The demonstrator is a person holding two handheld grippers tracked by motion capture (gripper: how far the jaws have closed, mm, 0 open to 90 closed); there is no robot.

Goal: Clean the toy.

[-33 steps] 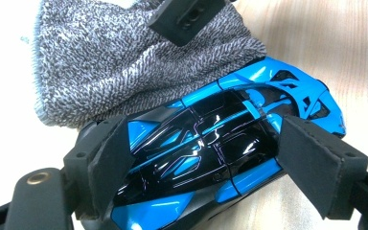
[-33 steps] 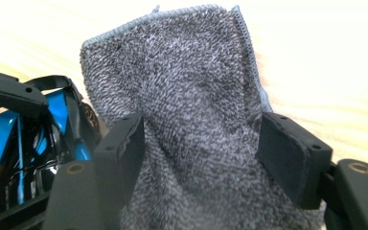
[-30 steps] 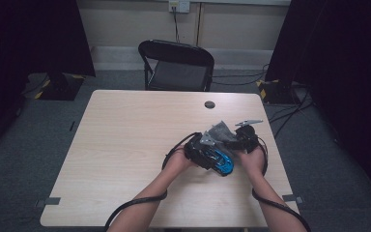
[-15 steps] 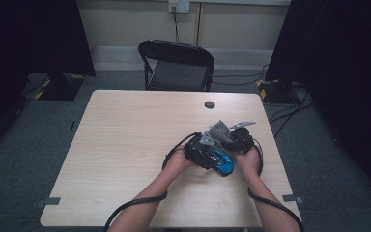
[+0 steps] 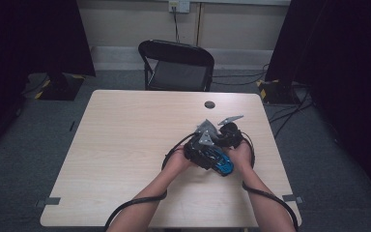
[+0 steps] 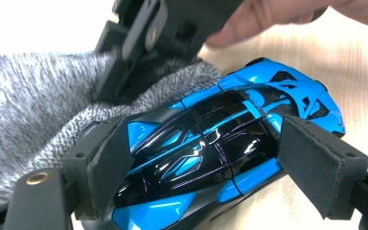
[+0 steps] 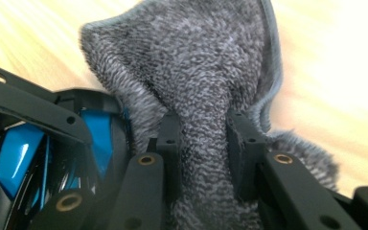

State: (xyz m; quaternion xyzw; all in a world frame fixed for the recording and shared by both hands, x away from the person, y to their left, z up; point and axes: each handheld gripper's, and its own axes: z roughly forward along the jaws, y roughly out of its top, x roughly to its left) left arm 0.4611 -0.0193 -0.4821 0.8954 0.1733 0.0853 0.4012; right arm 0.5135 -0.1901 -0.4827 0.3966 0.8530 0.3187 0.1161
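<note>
A glossy blue and black toy car lies on the table, its sides between the pads of my left gripper, which is shut on it. In the high view the car sits between both hands at the table's right middle. A grey fuzzy cloth bunches against the car's one end. My right gripper has just been closing, and its pads now pinch a fold of the cloth. That gripper also appears beyond the car in the left gripper view, on the cloth.
The light wooden table has a small dark round cap near its far edge. A black folding chair stands behind the table. Cables lie on the floor at the right.
The right hand has shifted left, toward the car and the left gripper, so both grippers now sit tight together. The left hand and the car have stayed put.
</note>
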